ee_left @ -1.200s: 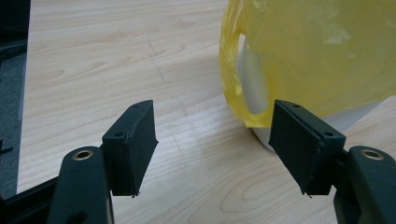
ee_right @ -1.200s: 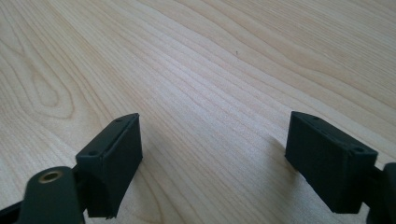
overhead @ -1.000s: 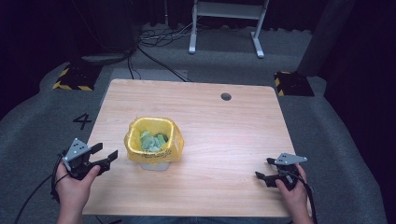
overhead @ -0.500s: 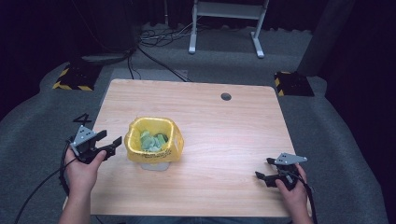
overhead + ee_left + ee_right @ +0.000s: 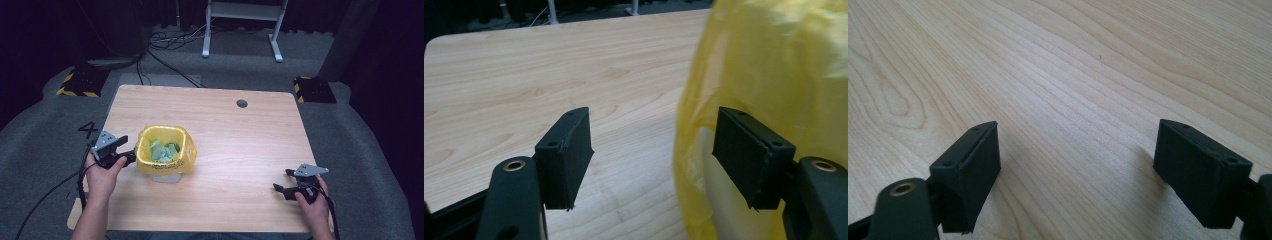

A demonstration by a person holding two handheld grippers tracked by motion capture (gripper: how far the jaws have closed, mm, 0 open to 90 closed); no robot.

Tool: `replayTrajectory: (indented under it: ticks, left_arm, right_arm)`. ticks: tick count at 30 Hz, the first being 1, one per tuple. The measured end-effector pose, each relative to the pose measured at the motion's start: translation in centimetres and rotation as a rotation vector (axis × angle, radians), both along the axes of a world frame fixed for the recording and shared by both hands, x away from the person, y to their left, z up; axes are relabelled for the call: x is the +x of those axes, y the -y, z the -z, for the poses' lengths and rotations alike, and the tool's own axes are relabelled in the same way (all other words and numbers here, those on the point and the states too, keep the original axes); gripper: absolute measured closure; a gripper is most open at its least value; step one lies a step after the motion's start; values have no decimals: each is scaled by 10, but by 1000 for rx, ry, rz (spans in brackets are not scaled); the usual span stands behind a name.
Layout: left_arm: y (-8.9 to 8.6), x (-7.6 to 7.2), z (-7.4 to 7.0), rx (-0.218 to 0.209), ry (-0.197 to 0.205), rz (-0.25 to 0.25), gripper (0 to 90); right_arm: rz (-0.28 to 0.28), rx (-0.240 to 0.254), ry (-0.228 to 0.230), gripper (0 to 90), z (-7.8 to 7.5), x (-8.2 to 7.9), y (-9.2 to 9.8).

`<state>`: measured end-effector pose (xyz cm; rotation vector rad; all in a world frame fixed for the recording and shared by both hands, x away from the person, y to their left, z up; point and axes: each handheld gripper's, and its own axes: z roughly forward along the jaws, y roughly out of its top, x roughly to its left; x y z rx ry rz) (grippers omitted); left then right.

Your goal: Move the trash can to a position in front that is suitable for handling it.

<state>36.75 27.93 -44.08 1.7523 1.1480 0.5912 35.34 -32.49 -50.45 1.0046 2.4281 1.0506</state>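
The bin [image 5: 165, 156] stood left of centre on the table [image 5: 240, 135], lined with a yellow bag [image 5: 769, 75] whose edge was folded over the rim; green scraps [image 5: 161, 150] lay inside. The left gripper [image 5: 125, 152] was at the bin's left side, just beside the bag, its jaws spread. In the left gripper view one jaw stood over bare wood and the other in front of the yellow film, with the bag's edge reaching into the gap between them; whether that jaw touched the plastic could not be told, and nothing was pinched. The right gripper [image 5: 284, 182] sat well apart near the table's right front corner, jaws spread over bare wood and holding nothing, as the right gripper view showed. The step in hand looked like the approach to the bag's overhang, probably to take hold of the liner. The next move would seem to call for sliding the left jaws on so that the film lay squarely between the pads, then closing on the plastic alone, not the bin wall. The thin film could slip or bunch, and a sideways push might shove the light bin, so the right gripper might be needed on the far side.
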Motion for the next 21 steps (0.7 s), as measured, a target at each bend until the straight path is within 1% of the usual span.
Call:
replayTrajectory:
  ticks: [1, 2, 3, 5, 8, 11, 13, 21]
  left_arm:
    - [4, -1, 0, 11, -3, -1, 316]
    - [8, -1, 0, 29, -4, -7, 342]
    - [11, -2, -1, 39, -7, -7, 338]
    - [17, -3, -1, 33, -10, 4, 347]
    - [27, -5, -3, 38, -11, 28, 349]
    - [37, -7, -5, 56, -2, 59, 344]
    - [44, -8, -6, 59, 8, 74, 342]
    - [75, -6, -3, 53, 2, 143, 341]
  right_arm:
    - [0, 0, 0, 186, 0, 0, 0]
    - [0, 0, 0, 187, 0, 0, 0]
    - [0, 0, 0, 187, 0, 0, 0]
    - [0, 0, 0, 186, 0, 0, 0]
    - [0, 0, 0, 186, 0, 0, 0]
    - [1, -1, 0, 186, 0, 0, 0]
    - [0, 0, 0, 186, 0, 0, 0]
    - [1, -2, 1, 186, 0, 0, 0]
